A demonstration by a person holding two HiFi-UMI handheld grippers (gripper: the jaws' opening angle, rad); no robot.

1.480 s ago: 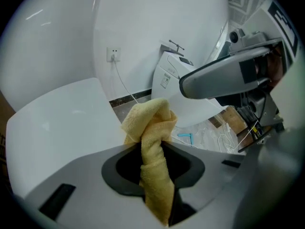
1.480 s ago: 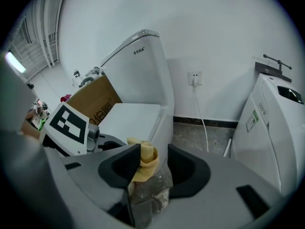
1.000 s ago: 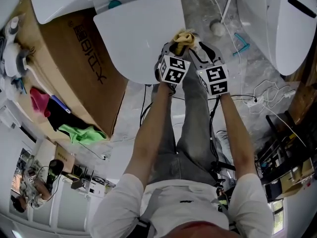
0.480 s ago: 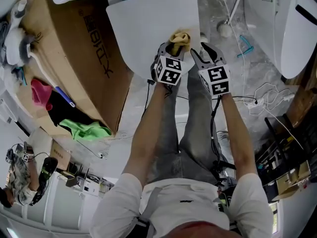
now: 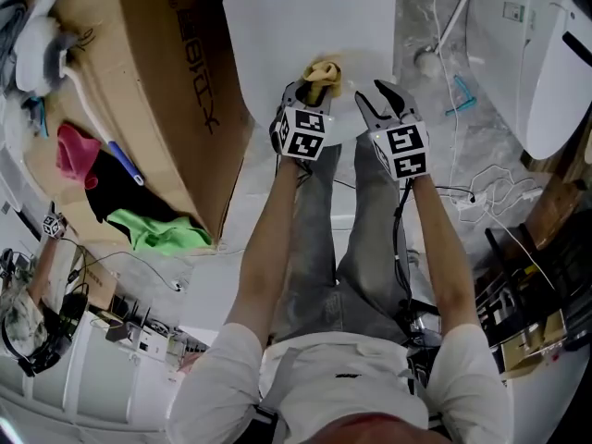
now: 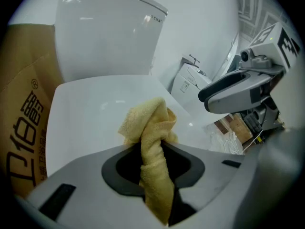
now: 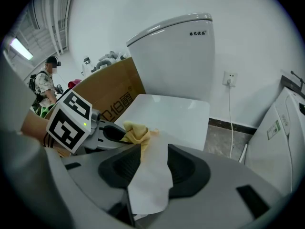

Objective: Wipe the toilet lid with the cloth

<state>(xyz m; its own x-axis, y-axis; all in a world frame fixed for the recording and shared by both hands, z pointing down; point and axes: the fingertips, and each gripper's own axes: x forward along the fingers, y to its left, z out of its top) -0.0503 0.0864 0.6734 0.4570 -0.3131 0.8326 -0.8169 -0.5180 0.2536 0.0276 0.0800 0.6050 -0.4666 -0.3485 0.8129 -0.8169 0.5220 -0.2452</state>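
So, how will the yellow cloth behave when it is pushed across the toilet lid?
Probably floppy: the yellow cloth folds and droops where the left gripper pinches it. On the glossy toilet lid it should slide easily, maybe bunching up.

Marbled floor [image 5: 435, 146]: cardboard box [image 5: 176, 91], toilet [image 5: 305, 26], loose cables [image 5: 499, 188].

The head camera looked steeply down from high up; the camera on the left gripper [image 5: 310, 91] sat low and very near the toilet lid [image 5: 305, 35], facing the tank [image 6: 105, 32]; the one on the right gripper [image 5: 379, 100] faced the same way; all three saw the lid, the cloth [image 5: 322, 70] and the brown box [image 5: 176, 91].
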